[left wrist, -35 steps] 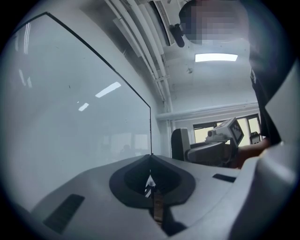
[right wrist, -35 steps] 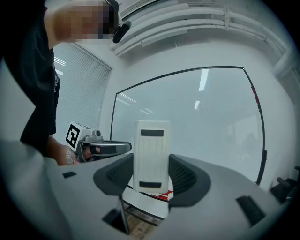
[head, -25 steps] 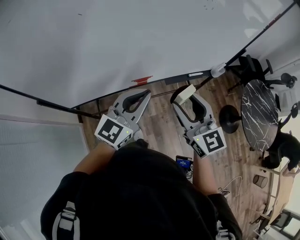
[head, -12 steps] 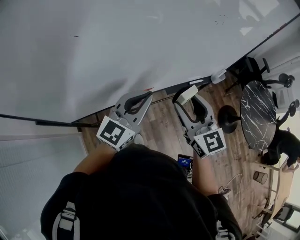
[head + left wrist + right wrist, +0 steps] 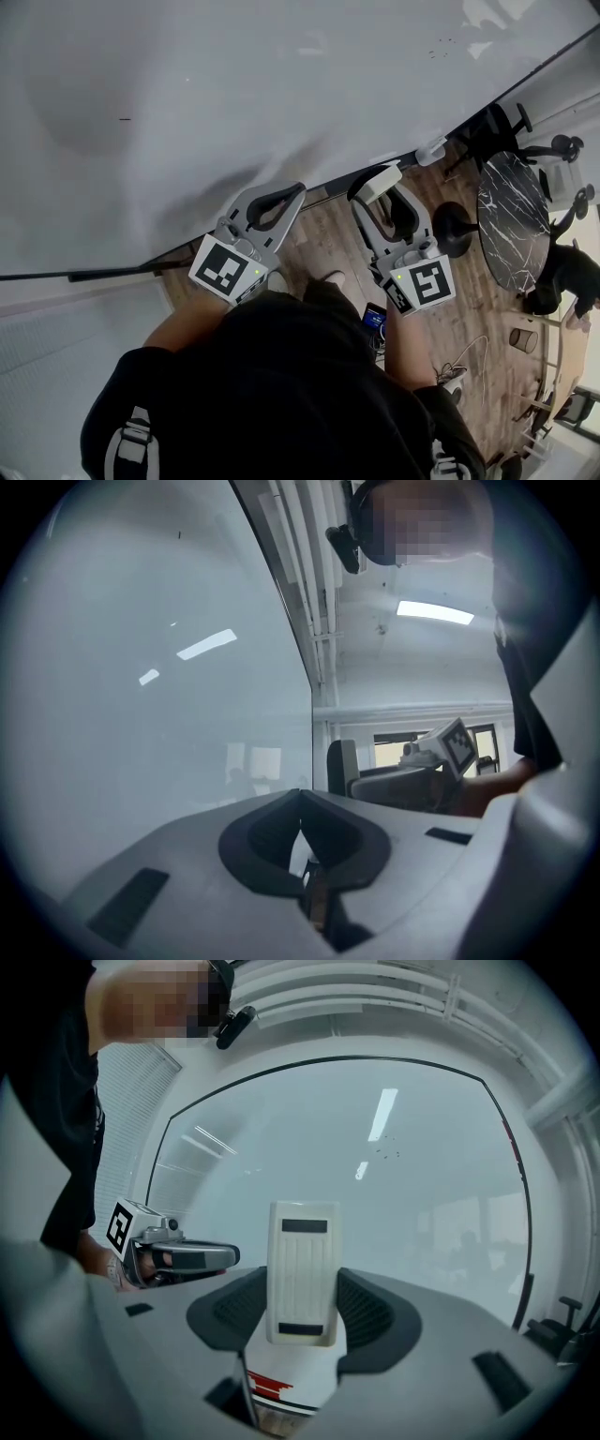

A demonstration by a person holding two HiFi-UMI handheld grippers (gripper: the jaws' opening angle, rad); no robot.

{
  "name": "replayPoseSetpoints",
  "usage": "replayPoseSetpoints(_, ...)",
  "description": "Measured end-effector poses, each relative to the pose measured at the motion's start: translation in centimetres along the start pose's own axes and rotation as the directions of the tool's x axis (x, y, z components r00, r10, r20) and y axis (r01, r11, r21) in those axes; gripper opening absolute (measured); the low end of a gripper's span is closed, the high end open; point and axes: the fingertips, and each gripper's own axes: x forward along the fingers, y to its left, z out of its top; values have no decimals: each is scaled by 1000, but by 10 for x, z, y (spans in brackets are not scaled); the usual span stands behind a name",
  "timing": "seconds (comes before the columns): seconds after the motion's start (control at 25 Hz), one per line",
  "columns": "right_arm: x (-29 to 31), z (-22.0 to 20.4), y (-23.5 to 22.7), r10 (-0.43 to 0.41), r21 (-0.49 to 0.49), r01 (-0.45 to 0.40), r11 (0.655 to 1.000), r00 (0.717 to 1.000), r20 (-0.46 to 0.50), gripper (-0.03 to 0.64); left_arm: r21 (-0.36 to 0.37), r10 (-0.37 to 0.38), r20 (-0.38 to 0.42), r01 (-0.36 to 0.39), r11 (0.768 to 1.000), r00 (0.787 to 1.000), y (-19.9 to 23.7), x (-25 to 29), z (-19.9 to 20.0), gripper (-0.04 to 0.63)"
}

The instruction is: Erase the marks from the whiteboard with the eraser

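Right gripper (image 5: 302, 1312): my jaws are clamped on the eraser (image 5: 302, 1274), held upright near the whiteboard's (image 5: 281, 84) bottom edge.
Left gripper (image 5: 300, 803): tips pinched together, holding nothing, close beside the right one.
Marks (image 5: 386, 1153): a few tiny dots high up, well apart from the eraser.
In the way: the eraser blocks my right gripper view of the lower board.
Around: wood floor (image 5: 319, 239), round marble table (image 5: 511, 211) on my right.

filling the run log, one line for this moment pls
right hand-held gripper: shut on eraser | left hand-held gripper: shut, empty | whiteboard: marks present
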Motion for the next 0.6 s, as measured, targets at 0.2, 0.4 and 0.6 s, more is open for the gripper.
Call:
replayPoseSetpoints(0.2,2,12,-32,-20,-12,20,1000,1000,16,233,2,-6,10,6,1000,1000,-3,24,10,5)
replayPoseSetpoints(0.4,7,39,-66,-5,-29,6,1000,999,42,232,16,29,6,-29,999,1000,-4,44,20,5)
replayPoseSetpoints(0.6,17,61,-85,12,-63,-8,998,998,64,232,35,62,0,-62,997,998,-2,56,22,5)
